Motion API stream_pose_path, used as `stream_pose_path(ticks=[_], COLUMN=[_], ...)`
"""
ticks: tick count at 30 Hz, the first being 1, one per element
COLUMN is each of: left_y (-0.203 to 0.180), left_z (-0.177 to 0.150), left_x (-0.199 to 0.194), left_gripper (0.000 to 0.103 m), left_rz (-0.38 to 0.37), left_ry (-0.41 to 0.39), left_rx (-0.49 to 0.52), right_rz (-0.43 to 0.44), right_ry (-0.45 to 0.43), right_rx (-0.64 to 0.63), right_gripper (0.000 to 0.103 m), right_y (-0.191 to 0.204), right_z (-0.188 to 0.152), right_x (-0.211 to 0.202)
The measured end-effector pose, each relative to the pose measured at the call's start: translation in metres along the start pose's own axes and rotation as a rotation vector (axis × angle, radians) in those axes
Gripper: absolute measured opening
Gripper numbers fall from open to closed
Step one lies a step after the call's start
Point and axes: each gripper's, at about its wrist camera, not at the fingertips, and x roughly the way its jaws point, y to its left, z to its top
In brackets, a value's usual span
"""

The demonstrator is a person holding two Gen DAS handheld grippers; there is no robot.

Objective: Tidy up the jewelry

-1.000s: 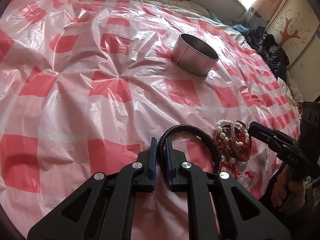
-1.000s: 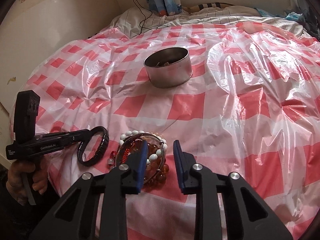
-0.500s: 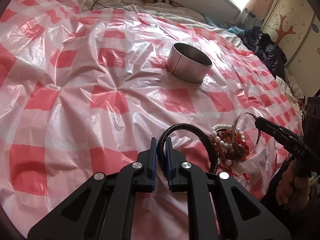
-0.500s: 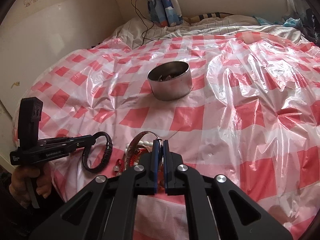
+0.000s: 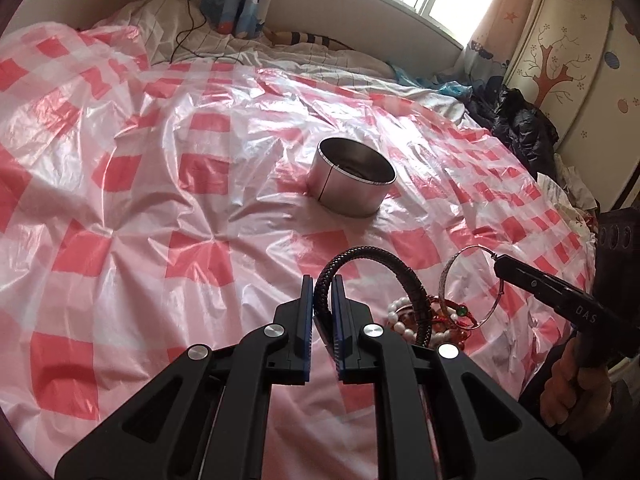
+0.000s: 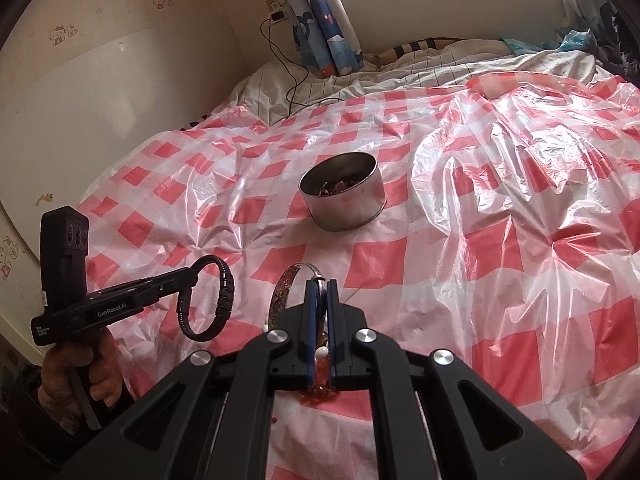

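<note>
1. Your left claw (image 5: 322,296) is clenched on the black braided bracelet (image 5: 372,258); your right claw (image 6: 320,292) is clenched on the thin silver bangle (image 6: 280,292). Both rings hang above the near edge of the bed.
2. The steel tin (image 6: 342,204) stands in the middle of the checked plastic sheet (image 6: 500,240), well apart from both claws, with some pieces already inside.
3. Keep both grips firm while you carry them to the far side.
4. Bring one claw over the tin at a time, so the rings do not knock together.
5. Release low over the rim; the bangle is thin and can slip.
6. The bead pile (image 5: 404,316) remains near you for later.
</note>
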Motion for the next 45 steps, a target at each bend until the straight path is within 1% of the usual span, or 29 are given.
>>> stream_pose_path(ticks=[4,7,9,13,14,15,16,17,20,21,22,25,26,27,28,29,30,31,33,36,40,45], left_y=[-0.016,-0.022,-0.024,-0.021,-0.021,-0.021,-0.022,-0.022,-0.019,-0.018,-0.017,-0.017,-0.016,-0.016,-0.016,-0.016,-0.016,-0.016,-0.017,-0.018,-0.019,-0.021], left_z=[0.015,0.032,0.041,0.048,0.048,0.048,0.048,0.047,0.046,0.045,0.045,0.045,0.045,0.045,0.045,0.045,0.046,0.046,0.046,0.047,0.05,0.059], left_x=[0.006,0.017,0.025,0.041,0.044,0.045,0.046,0.046,0.046,0.046,0.045,0.043,0.043,0.043,0.042,0.042,0.041,0.04,0.039,0.039,0.041,0.045], left_gripper=[0.008,0.008,0.008,0.008,0.008,0.008,0.008,0.008,0.008,0.008,0.008,0.008,0.008,0.008,0.008,0.008,0.008,0.008,0.009,0.009,0.009,0.009], left_rz=[-0.001,-0.006,-0.005,-0.01,-0.011,-0.012,-0.012,-0.012,-0.018,-0.019,-0.019,-0.022,-0.024,-0.024,-0.025,-0.026,-0.028,-0.03,-0.031,-0.032,-0.034,-0.052], left_ry=[-0.04,-0.062,-0.065,-0.041,-0.035,-0.031,-0.03,-0.029,-0.026,-0.026,-0.028,-0.033,-0.033,-0.032,-0.031,-0.03,-0.03,-0.031,-0.034,-0.039,-0.041,-0.057], left_rx=[0.037,0.033,0.024,-0.018,-0.022,-0.02,-0.016,-0.016,-0.031,-0.036,-0.039,-0.043,-0.045,-0.046,-0.048,-0.05,-0.05,-0.05,-0.049,-0.049,-0.052,-0.06], right_rz=[0.014,0.02,0.007,-0.041,-0.046,-0.054,-0.068,-0.082,-0.127,-0.144,-0.157,-0.209,-0.233,-0.267,-0.298,-0.313,-0.324,-0.336,-0.338,-0.33,-0.305,-0.288], right_ry=[-0.026,-0.048,-0.05,0.015,0.037,0.066,0.08,0.095,0.135,0.146,0.162,0.201,0.217,0.237,0.264,0.28,0.283,0.277,0.238,0.17,0.106,0.065], right_rx=[0.03,0.037,0.032,0.053,0.059,0.064,0.066,0.056,0.004,-0.006,-0.014,-0.052,-0.078,-0.106,-0.136,-0.153,-0.168,-0.181,-0.162,-0.116,-0.092,-0.097], right_gripper=[0.006,0.005,0.005,0.005,0.007,0.028,0.057,0.062,0.062,0.06,0.05,0.037,0.031,0.022,0.016,0.014,0.008,0.006,0.004,0.004,0.004,0.004], right_y=[-0.008,-0.011,-0.014,-0.026,-0.028,-0.03,-0.03,-0.028,-0.021,-0.02,-0.02,-0.02,-0.018,-0.017,-0.016,-0.015,-0.014,-0.013,-0.016,-0.023,-0.022,-0.017], right_z=[0.013,0.024,0.029,0.026,0.024,0.022,0.02,0.017,0.016,0.015,0.015,0.014,0.013,0.011,0.007,0.004,0.002,0.001,0.006,0.015,0.025,0.048], right_x=[-0.001,-0.001,0.0,0.007,0.01,0.015,0.02,0.026,0.044,0.049,0.055,0.072,0.077,0.083,0.09,0.094,0.095,0.093,0.084,0.067,0.051,0.051])
